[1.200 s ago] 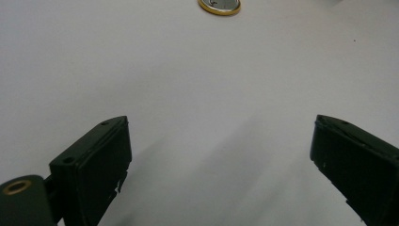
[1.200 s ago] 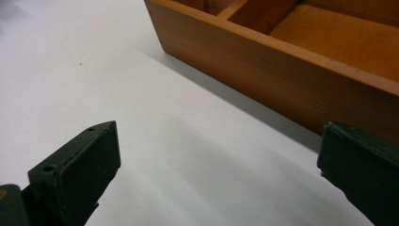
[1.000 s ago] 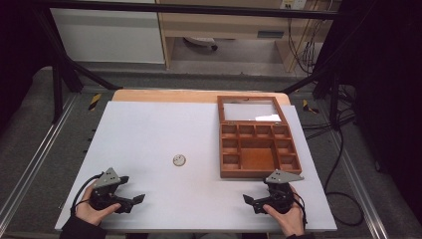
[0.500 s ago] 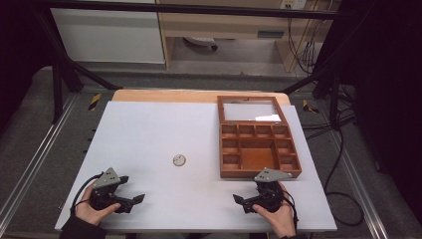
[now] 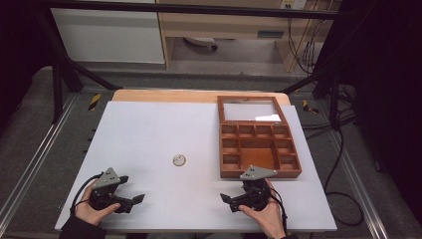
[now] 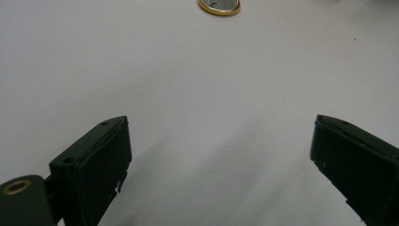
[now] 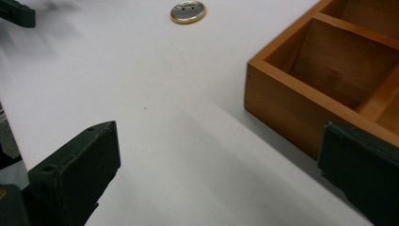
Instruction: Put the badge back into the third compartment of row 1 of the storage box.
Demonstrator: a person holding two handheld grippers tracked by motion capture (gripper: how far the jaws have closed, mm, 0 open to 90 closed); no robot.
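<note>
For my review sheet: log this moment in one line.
left claw open, empty | right claw open, empty | round badge untouched on table | wooden box lid open

We see bare white table (image 5: 149, 129) between both grippers and the round badge (image 5: 179, 160); the wooden box (image 5: 259, 144) blocks the right side

Black frame posts (image 5: 57, 89) and cables (image 5: 338, 149) beside the table (image 5: 139, 124).

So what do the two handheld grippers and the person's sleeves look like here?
Both the left gripper and the right gripper are black with two flat-padded jaws, each topped by a grey three-cornered plate and trailing a black cable. A dark sleeve shows at the left wrist.
</note>
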